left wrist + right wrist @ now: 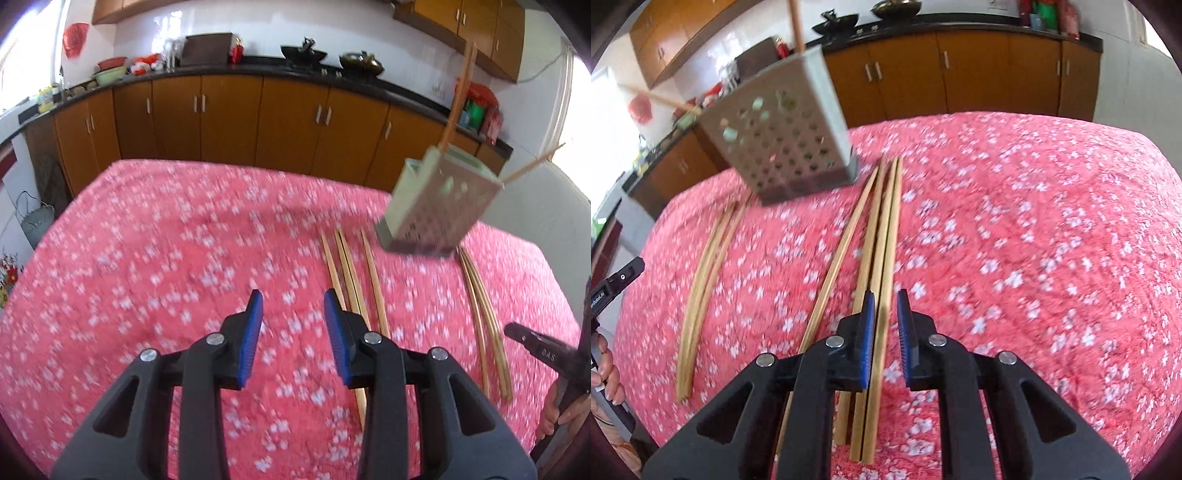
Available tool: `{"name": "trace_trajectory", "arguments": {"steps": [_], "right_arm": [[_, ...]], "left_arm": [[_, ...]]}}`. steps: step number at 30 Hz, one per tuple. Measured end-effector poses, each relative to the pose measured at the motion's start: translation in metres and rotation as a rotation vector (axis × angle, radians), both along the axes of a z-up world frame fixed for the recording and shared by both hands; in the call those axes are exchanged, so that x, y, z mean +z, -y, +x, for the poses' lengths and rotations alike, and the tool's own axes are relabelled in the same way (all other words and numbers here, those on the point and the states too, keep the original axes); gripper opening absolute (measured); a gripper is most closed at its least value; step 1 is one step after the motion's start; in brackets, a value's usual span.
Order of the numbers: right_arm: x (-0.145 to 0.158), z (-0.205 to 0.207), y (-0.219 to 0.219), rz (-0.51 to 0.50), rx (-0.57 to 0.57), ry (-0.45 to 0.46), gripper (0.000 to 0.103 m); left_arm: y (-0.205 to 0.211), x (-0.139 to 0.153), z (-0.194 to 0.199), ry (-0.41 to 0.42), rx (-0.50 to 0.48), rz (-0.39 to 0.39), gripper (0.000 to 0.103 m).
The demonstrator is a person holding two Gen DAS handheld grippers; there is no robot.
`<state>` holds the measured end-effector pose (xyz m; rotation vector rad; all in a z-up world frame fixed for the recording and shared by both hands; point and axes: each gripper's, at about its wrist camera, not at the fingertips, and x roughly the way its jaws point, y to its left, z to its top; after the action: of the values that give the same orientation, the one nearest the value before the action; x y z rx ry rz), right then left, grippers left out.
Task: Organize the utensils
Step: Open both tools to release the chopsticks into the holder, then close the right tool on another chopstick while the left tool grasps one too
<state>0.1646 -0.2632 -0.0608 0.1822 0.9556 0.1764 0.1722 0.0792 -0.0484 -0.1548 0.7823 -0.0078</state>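
Observation:
A perforated metal utensil holder [436,206] [783,140] stands on the pink floral tablecloth [166,240] with two chopsticks [458,96] leaning out of it. Several loose wooden chopsticks lie in two groups in front of it. My left gripper [293,299] hangs open over bare cloth, with one group of chopsticks [351,273] just right of and partly under its right finger. My right gripper [885,295] hovers low over the other group of chopsticks [879,229]. Its jaws stand narrowly apart; one chopstick shows through the gap and the pads do not press on it.
Brown cabinets under a black counter [229,70] with woks and bowls run behind the table. A person's hand [561,413] holds the right tool at the lower right of the left wrist view. A further bundle of chopsticks [701,266] lies left of the right gripper.

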Motion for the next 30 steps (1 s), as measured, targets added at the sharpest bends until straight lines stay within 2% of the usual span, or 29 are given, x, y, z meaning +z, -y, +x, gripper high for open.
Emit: {"name": "trace_trajectory", "arguments": {"steps": [2,7,11,14,16,19,24,26,30], "right_arm": [[-0.004,0.001,-0.005,-0.025,0.01,-0.014,0.01],[-0.006,0.005,-0.002,-0.074,-0.027,-0.008,0.01],[-0.01,0.003,-0.003,-0.051,-0.002,-0.022,0.01],[-0.012,0.002,-0.004,-0.126,-0.032,-0.001,0.008],[-0.013,0.005,0.006,-0.11,-0.087,-0.004,0.008],[-0.015,0.006,0.014,-0.084,-0.104,-0.008,0.008],[-0.015,0.005,0.014,-0.09,-0.096,0.0,0.008],[-0.016,0.005,0.014,-0.088,-0.096,0.003,0.008],[-0.015,-0.003,0.013,-0.102,-0.079,0.009,0.008]], "left_arm": [[0.007,-0.005,0.001,-0.016,-0.016,-0.003,0.035],[0.022,-0.014,-0.001,-0.042,-0.055,0.0,0.035],[0.031,-0.019,-0.001,-0.057,-0.085,-0.009,0.034],[0.036,-0.024,-0.001,-0.077,-0.106,-0.02,0.03],[0.04,-0.027,-0.001,-0.09,-0.119,-0.023,0.026],[0.046,-0.032,-0.002,-0.112,-0.142,-0.027,0.02],[0.058,-0.04,0.0,-0.146,-0.167,0.008,0.014],[0.062,-0.045,-0.001,-0.162,-0.163,0.041,0.013],[0.062,-0.049,-0.004,-0.17,-0.148,0.06,0.011]]}}
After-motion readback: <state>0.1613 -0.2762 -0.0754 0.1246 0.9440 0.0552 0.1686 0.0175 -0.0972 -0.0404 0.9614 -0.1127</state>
